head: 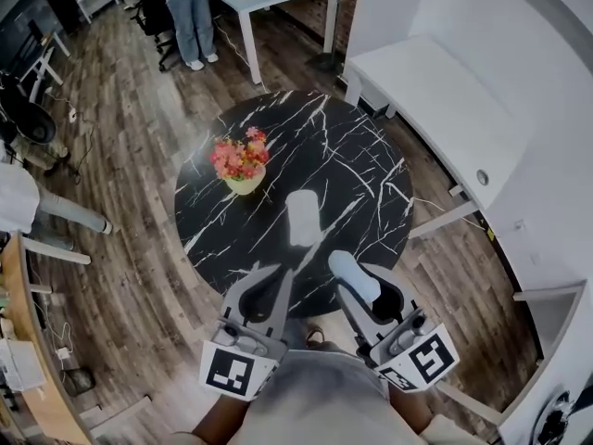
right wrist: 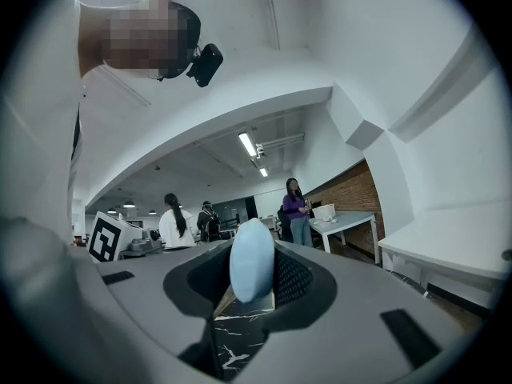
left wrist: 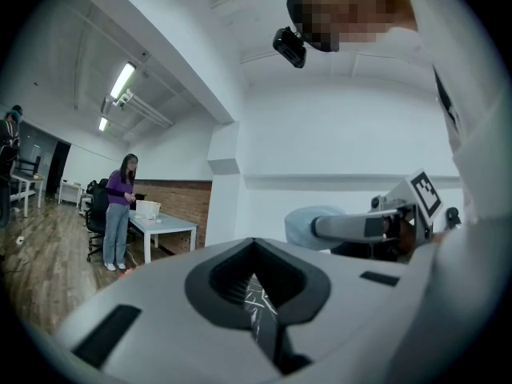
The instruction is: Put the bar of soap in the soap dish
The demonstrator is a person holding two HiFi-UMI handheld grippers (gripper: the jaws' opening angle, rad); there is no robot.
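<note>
Two grippers hang over the table's point(head: 371, 156) 6 o'clock edge. The right gripper point(right wrist: 254, 282) clamps the pale blue bar of soap point(head: 353, 275); the left gripper point(head: 281, 278) is closed, empty. The soap dish point(head: 302, 218) lies near, toward 11 o'clock from the soap, its long axis running 12-to-6.

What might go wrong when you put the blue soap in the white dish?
The bar of soap pokes out beyond the right gripper, so it might slip loose before reaching the soap dish. The flower pot stands near the dish; a wide swing might knock it.
</note>
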